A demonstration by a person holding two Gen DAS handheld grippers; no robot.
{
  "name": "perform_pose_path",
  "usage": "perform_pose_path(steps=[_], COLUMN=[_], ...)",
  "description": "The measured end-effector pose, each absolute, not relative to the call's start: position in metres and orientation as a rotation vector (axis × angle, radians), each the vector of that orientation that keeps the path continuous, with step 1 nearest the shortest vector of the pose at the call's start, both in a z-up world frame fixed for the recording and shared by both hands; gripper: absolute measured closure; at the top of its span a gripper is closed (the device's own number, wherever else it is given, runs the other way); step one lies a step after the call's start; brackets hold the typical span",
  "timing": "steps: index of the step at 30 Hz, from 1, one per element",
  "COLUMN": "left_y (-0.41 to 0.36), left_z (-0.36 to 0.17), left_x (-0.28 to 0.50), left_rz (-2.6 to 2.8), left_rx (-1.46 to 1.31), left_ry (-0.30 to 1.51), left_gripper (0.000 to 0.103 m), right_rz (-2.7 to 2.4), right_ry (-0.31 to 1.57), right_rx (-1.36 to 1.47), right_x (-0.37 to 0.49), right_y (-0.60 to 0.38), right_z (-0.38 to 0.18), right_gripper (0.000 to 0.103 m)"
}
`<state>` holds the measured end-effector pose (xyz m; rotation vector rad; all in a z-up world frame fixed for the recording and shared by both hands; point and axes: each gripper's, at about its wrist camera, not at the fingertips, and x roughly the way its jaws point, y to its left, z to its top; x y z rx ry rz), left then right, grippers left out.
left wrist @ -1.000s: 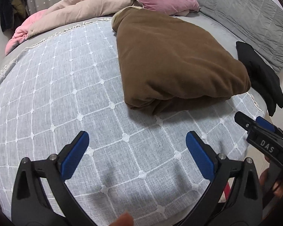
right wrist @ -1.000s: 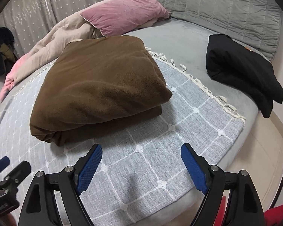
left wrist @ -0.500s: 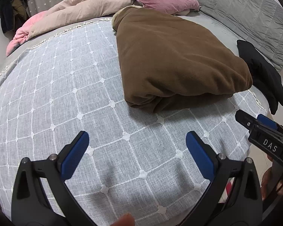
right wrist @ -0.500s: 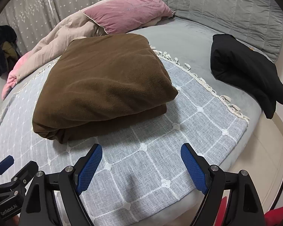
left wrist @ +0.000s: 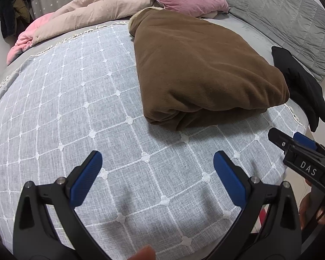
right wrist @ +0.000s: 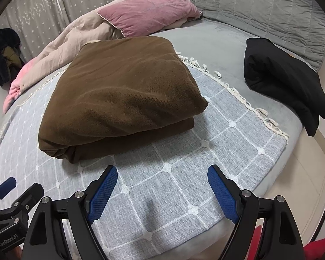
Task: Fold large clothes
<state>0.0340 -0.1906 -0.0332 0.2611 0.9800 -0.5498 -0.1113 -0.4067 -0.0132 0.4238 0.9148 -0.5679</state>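
Observation:
A brown fleece garment point(left wrist: 197, 69) lies folded in a thick rectangle on the grey checked cloth point(left wrist: 75, 99) that covers the round bed; it also shows in the right wrist view point(right wrist: 123, 91). My left gripper point(left wrist: 157, 173) is open and empty, held above the cloth in front of the garment. My right gripper point(right wrist: 161, 186) is open and empty, also short of the garment's near edge. Each gripper shows at the edge of the other's view.
A folded black garment point(right wrist: 286, 82) lies on the grey sheet to the right, near the bed's edge. A pink pillow point(right wrist: 149, 17) and a beige duvet point(left wrist: 93, 15) lie at the back. Dark clothes point(left wrist: 13, 8) hang at the far left. The quilted headboard point(right wrist: 260, 6) curves behind.
Both grippers have drawn back a little from the brown garment and stay open. The garment has not moved.

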Motion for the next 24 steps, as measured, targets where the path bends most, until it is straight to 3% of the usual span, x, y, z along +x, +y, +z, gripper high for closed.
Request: perform_pose_path(steps=[24], left_y=[-0.1871], left_z=[-0.0365], left_x=[0.0398], left_rz=[-0.553], left_rx=[0.24], left_ry=[1.002], left_gripper=[0.001], right_rz=[-0.559], right_ry=[0.927], right_rx=[0.445], right_x=[-0.1096], right_y=[-0.4033], right_z=[-0.016], right_gripper=[0.017])
